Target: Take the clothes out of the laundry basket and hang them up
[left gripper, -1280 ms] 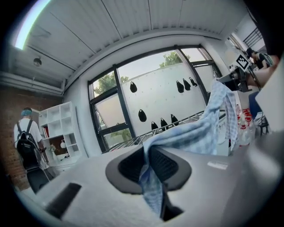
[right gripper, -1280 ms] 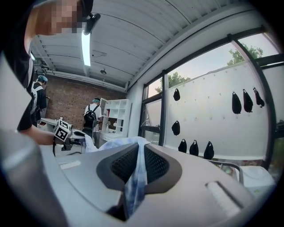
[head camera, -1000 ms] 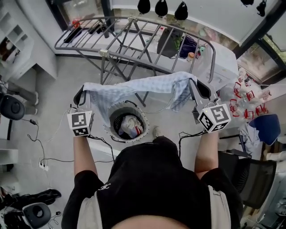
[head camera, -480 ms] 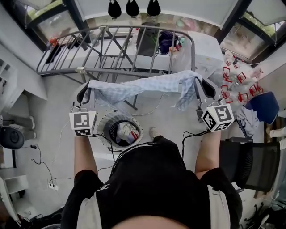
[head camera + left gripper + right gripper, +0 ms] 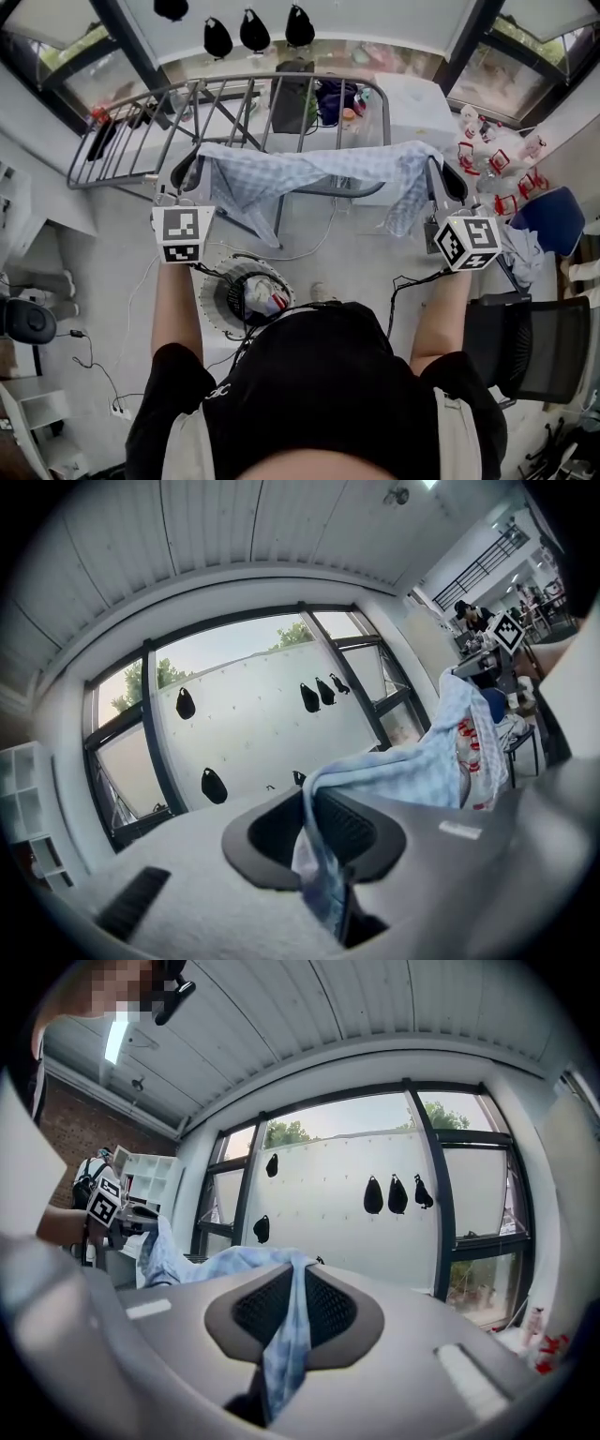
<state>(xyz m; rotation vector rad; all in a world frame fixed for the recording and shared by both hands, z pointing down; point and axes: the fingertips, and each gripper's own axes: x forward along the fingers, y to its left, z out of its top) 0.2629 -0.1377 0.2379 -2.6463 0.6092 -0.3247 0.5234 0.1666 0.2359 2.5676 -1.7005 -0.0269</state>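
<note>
blue cloth (image 5: 319, 169): left hand-held gripper (image 5: 186, 172) and right hand-held gripper (image 5: 447, 183) each clench an end.

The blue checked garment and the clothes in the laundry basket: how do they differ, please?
The blue checked garment is stretched out between the left gripper and right gripper, jaws shut on it; the basket clothes lie bunched in the laundry basket. The garment is pale blue; the basket clothes look white with red. Both are crumpled fabric.

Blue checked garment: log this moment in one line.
blue checked garment: stretched between both grippers, at drying rack | left gripper: shut on it | right gripper: shut on it | laundry basket: clothes inside
</note>
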